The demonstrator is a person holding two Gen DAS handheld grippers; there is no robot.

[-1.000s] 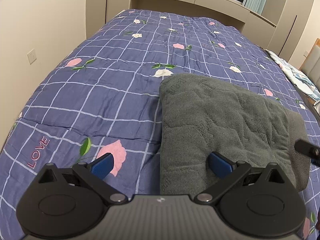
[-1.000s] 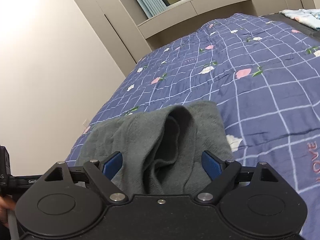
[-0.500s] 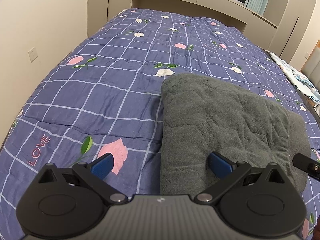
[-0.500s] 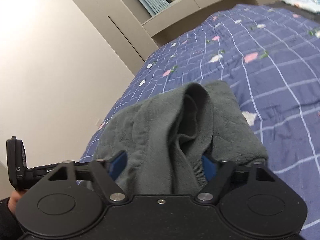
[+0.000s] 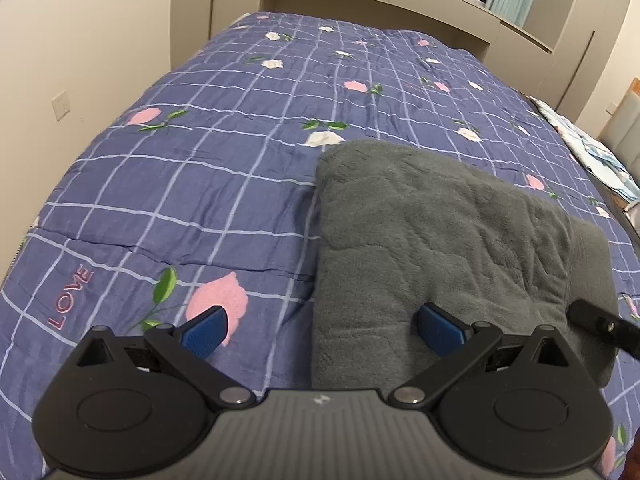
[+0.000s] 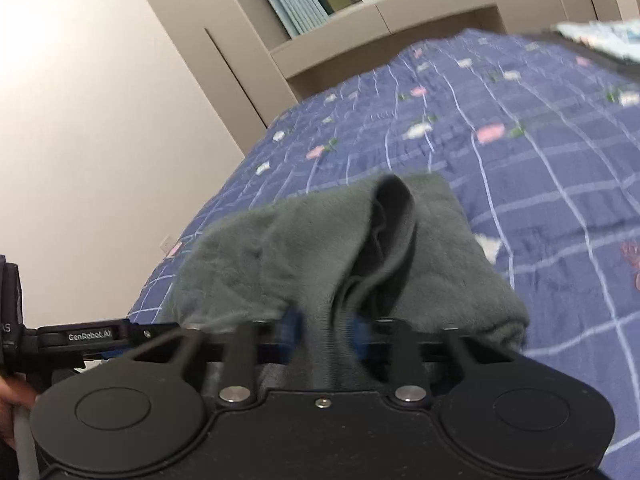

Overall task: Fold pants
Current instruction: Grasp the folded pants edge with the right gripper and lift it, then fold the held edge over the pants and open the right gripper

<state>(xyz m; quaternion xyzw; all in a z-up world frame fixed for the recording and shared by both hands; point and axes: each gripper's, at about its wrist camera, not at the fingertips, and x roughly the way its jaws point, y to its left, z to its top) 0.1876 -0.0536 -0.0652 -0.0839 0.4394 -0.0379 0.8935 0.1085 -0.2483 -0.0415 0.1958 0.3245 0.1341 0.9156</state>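
The grey fleece pants lie folded in a thick stack on the blue checked quilt. My left gripper is open and holds nothing; its right finger rests over the near left edge of the pants, its left finger over the quilt. In the right wrist view the pants show an open fold with a dark hollow. My right gripper is shut on the near edge of the pants, with fabric pinched between the blue pads. The right gripper's tip shows in the left wrist view.
The quilt covers a large bed. A beige wall and wardrobe run along one side, a headboard shelf at the far end. A light patterned cloth lies at the bed's far right edge.
My right gripper has moved forward onto the near edge of the pants and closed on the fabric. My left gripper has stayed open and nearly still.
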